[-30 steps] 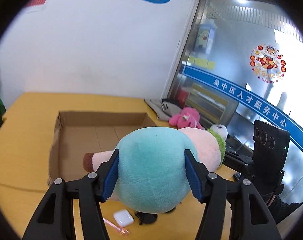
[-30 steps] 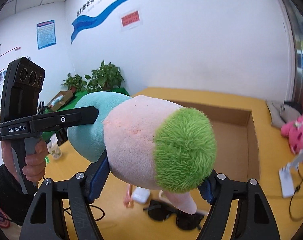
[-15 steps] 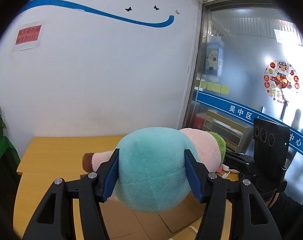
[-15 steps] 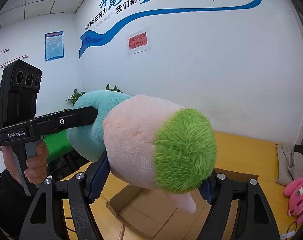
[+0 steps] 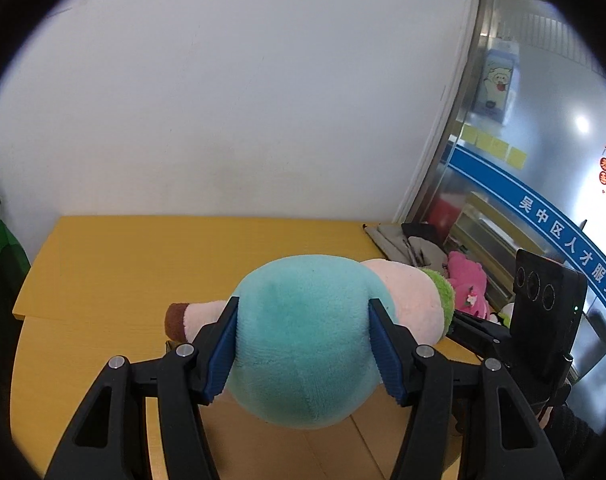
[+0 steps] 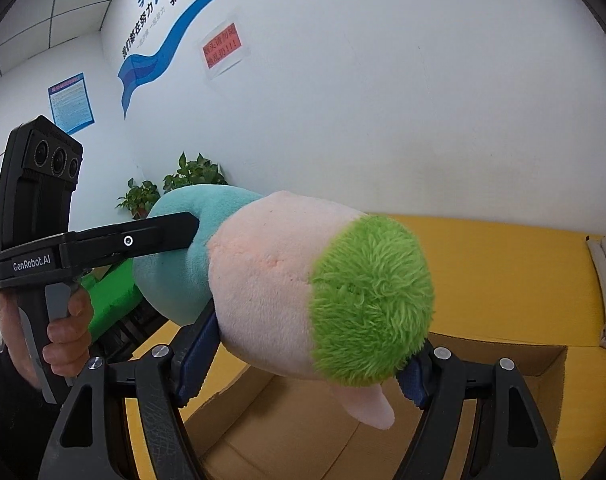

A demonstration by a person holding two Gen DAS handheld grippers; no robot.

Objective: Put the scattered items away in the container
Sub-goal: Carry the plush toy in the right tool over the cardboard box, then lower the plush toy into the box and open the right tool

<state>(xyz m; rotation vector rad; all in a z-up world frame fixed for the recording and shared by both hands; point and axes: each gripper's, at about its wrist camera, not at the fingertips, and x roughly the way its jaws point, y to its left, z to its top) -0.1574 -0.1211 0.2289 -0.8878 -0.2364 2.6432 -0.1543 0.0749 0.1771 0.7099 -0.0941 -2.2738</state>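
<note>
Item: long teal, pink and green plush toy (image 6: 287,292), being carried above the open brown cardboard box (image 6: 503,354); being pinched at both ends by left gripper (image 5: 303,344) and right gripper (image 6: 303,356), since it is bulky.

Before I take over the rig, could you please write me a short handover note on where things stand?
Left gripper: shut on the teal end of the plush toy.
Right gripper: shut on the toy's pink and green end.
The toy hangs in the air between both grippers, above the open cardboard box on the yellow table.
Done: toy lifted and brought over the box.
Left: lower it in and release both grippers. A pink plush and grey cloth lie at the table's far right, not yet boxed.
</note>
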